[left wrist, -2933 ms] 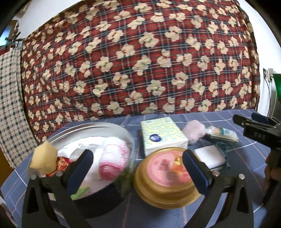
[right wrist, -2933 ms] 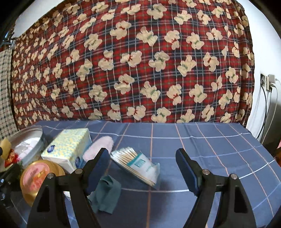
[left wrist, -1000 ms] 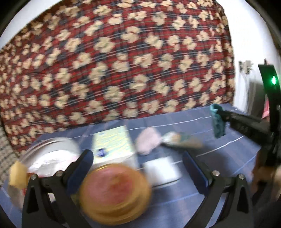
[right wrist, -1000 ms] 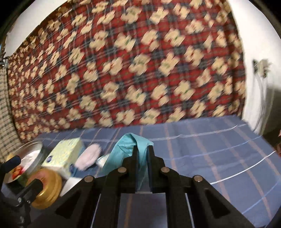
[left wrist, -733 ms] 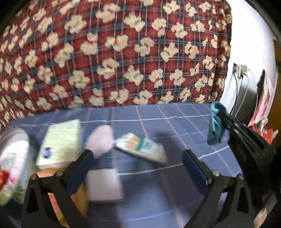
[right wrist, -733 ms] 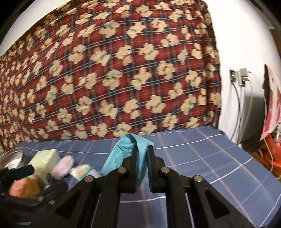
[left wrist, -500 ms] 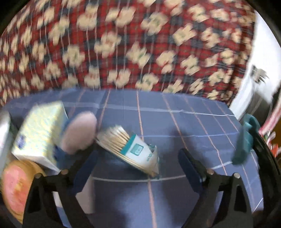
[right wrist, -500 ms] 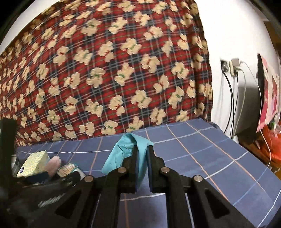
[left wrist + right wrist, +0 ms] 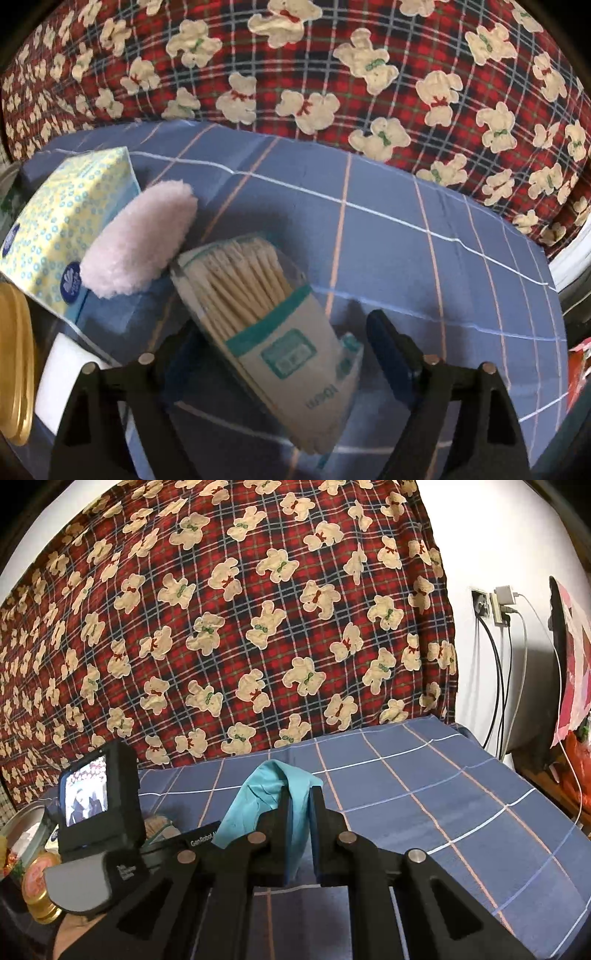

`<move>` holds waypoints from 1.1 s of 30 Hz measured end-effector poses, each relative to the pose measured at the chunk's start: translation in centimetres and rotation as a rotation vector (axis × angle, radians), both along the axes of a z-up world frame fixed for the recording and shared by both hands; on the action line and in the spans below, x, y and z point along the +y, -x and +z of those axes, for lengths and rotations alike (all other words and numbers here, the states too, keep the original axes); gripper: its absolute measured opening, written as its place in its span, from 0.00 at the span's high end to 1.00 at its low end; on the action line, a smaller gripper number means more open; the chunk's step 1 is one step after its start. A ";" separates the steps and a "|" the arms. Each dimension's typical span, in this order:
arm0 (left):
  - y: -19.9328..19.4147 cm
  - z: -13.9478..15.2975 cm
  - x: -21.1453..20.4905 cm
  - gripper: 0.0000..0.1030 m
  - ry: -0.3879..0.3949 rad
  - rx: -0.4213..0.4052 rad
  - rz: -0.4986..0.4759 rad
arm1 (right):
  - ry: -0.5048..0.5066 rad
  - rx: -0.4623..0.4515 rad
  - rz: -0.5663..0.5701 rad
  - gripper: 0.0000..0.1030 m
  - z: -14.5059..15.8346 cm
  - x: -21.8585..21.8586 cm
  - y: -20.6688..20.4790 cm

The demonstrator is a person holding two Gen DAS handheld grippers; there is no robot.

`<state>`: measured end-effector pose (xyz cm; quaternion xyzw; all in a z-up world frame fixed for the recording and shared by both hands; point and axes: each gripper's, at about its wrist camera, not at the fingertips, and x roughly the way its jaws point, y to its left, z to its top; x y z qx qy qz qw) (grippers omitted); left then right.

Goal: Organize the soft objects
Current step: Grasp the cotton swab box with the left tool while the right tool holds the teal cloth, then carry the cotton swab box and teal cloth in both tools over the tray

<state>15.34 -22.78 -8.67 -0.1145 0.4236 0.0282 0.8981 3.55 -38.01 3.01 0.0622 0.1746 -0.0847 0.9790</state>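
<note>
My right gripper is shut on a teal cloth and holds it above the blue checked tablecloth. My left gripper is open, its fingers on either side of a clear pack of cotton swabs that lies on the tablecloth. A pink fluffy pad lies just left of the swabs, leaning on a yellow tissue pack. The left gripper's body with its small screen shows at the left of the right wrist view.
A gold-rimmed round tin and a white flat pad lie at the left. A metal bowl with soft items stands at the far left. A bear-print plaid blanket hangs behind. Cables and a socket are on the right wall.
My left gripper swung right from the bowl and tin and dropped low over the cotton swab pack. My right gripper closed on the teal cloth, lifted it and moved right.
</note>
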 end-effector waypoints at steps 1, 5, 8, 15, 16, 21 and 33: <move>0.0 0.0 0.0 0.27 -0.006 -0.009 0.007 | -0.002 -0.001 -0.002 0.91 0.0 -0.1 0.0; -0.6 0.2 0.2 0.50 -0.005 -0.041 -0.036 | -0.023 0.007 -0.013 0.91 -0.1 -0.5 -0.1; -0.7 0.3 0.5 0.59 0.007 -0.046 -0.068 | -0.034 0.015 -0.019 0.91 -0.3 -0.8 -0.2; 1.0 0.6 1.4 0.64 0.071 -0.052 -0.174 | -0.038 0.025 -0.032 0.91 -0.6 -1.0 -0.3; 1.7 0.8 1.4 0.64 0.071 -0.063 -0.195 | -0.039 0.024 -0.035 0.91 -0.6 -1.0 -0.3; 5.0 2.4 1.9 0.64 0.115 -0.122 -0.319 | -0.042 0.009 -0.033 0.91 -0.6 -1.1 -0.1; 11.1 5.6 7.7 0.64 0.213 -0.297 -0.572 | 0.021 0.002 -0.052 0.91 -0.7 0.2 0.2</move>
